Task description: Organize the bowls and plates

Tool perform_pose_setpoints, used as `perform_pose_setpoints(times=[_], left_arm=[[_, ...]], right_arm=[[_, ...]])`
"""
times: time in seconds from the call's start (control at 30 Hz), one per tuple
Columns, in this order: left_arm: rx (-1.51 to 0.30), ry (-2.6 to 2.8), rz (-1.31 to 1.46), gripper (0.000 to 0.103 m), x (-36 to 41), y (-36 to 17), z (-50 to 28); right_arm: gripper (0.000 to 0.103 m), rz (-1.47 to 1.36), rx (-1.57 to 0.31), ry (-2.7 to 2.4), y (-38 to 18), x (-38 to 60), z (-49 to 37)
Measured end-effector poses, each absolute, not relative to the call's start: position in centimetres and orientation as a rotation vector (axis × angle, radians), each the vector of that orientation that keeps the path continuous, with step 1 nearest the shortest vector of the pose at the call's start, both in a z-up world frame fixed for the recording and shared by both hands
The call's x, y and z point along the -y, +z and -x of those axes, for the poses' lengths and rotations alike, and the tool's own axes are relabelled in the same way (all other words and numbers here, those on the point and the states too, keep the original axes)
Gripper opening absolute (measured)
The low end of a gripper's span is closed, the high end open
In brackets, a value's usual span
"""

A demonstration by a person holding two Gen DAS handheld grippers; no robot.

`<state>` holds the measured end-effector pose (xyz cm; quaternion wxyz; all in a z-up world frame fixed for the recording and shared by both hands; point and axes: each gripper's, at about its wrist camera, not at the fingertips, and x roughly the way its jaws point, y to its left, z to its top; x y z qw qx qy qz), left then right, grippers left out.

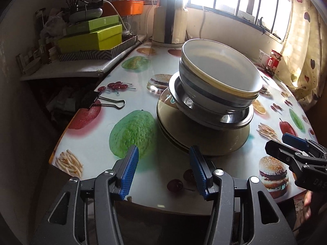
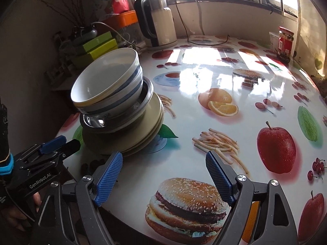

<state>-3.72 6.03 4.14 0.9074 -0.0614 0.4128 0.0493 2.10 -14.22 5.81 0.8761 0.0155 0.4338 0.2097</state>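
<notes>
One pile of crockery stands on the fruit-print table. White bowls with blue bands (image 1: 218, 77) (image 2: 108, 85) are nested on top and lean to one side. They rest in a steel dish (image 1: 212, 114) (image 2: 120, 116), which sits on stacked beige plates (image 1: 204, 140) (image 2: 130, 134). My left gripper (image 1: 163, 155) is open and empty just in front of the plates, near the table's front edge. My right gripper (image 2: 164, 161) is open wide and empty, to the right of the pile above the bare tabletop. Each gripper shows in the other's view: the right gripper (image 1: 286, 145), the left gripper (image 2: 61, 143).
A cream and steel kettle (image 1: 169, 20) (image 2: 157, 22) stands at the back. Green boxes (image 1: 92, 36) lie on a shelf to the left. A black binder clip (image 1: 98, 100) lies on the table's left edge. A red-labelled jar (image 2: 285, 42) stands at the back right, by the window.
</notes>
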Motion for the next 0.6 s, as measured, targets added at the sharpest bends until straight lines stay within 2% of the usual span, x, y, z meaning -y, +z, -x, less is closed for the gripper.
perform_pose_setpoints(times=[0.23,0.6], left_arm=[[-0.902,0.087,0.131,0.053,-5.5,2.5,3.5],[-0.934,0.077,0.135,0.053,-5.4,1.4,3.1]], right_arm=[[0.084,-0.008,-0.980,0.398,3.8,14.0,-2.2],[0.085,0.053,-0.999,0.357,2.7,13.5,-2.3]])
